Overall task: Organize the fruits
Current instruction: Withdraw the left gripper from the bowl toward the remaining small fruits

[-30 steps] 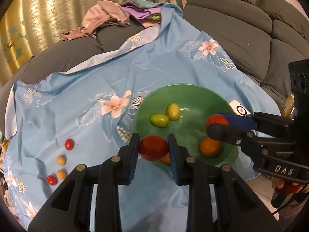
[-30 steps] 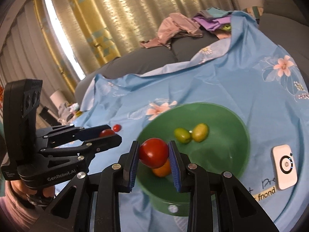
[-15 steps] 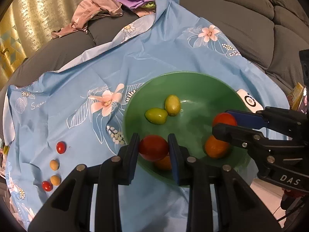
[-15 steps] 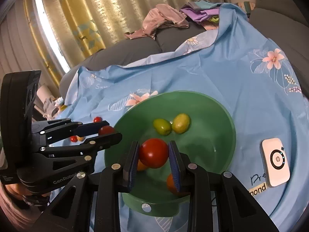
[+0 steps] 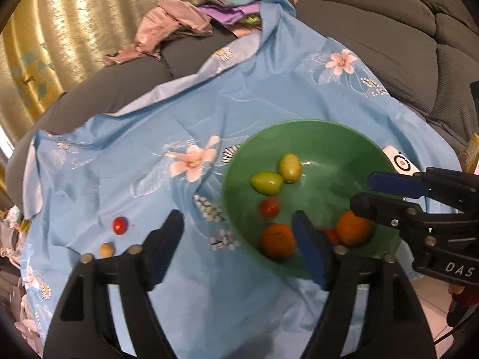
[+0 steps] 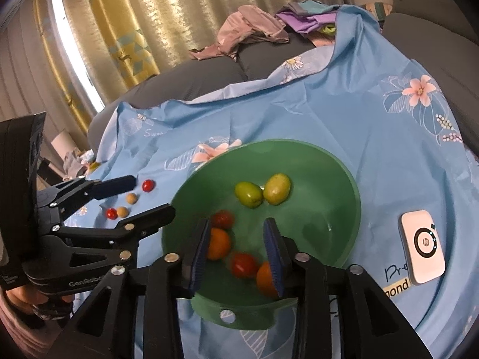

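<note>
Clearly, green bowl [image 6: 344, 179] sits near blue cloth's [image 6: 299, 110] front edge.

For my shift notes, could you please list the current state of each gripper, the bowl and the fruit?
Left gripper: jaws opening, nothing between them.
Right gripper: jaws opening, nothing gripped.
Green bowl: upright, holding six fruits.
Two red tomatoes: loose in the bowl, blurred.
Small fruits: four lying on the blue cloth, outside the bowl.
</note>
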The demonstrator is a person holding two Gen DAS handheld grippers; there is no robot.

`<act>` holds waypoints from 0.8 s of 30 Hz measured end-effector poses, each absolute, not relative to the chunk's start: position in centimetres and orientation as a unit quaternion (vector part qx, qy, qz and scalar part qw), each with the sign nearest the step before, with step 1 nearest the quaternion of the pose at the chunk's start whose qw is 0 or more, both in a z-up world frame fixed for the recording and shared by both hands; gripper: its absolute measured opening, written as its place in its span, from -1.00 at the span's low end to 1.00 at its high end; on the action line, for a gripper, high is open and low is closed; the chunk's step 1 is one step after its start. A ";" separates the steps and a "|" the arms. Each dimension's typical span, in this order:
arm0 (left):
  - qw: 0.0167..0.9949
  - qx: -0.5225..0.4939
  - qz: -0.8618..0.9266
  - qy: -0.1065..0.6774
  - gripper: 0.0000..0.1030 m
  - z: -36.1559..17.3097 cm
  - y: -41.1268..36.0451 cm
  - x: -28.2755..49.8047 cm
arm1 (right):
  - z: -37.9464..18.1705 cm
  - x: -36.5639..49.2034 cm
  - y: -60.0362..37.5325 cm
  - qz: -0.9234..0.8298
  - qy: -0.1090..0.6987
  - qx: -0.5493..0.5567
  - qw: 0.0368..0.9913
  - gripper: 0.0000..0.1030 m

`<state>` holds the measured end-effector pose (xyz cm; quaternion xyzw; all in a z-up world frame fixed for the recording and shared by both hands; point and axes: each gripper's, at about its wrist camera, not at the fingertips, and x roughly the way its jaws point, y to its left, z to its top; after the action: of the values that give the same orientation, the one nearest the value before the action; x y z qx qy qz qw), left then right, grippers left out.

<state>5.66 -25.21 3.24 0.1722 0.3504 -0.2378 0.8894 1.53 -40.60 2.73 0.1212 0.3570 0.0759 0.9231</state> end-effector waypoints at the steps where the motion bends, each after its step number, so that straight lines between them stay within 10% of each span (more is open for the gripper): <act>1: 0.893 0.171 -0.231 0.346 0.60 3.5 -24.7 5.4 | 2.9 1.4 -40.4 0.079 0.356 0.121 0.923 -0.23; 24: 0.937 0.108 -0.128 0.307 0.98 5.7 -11.1 0.1 | 6.7 -0.3 -30.2 0.181 0.344 0.060 0.919 -0.11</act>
<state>0.08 -11.12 5.67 0.1080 0.3066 -0.1281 0.9370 -0.31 -30.21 6.65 0.0598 0.3444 0.1807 0.9193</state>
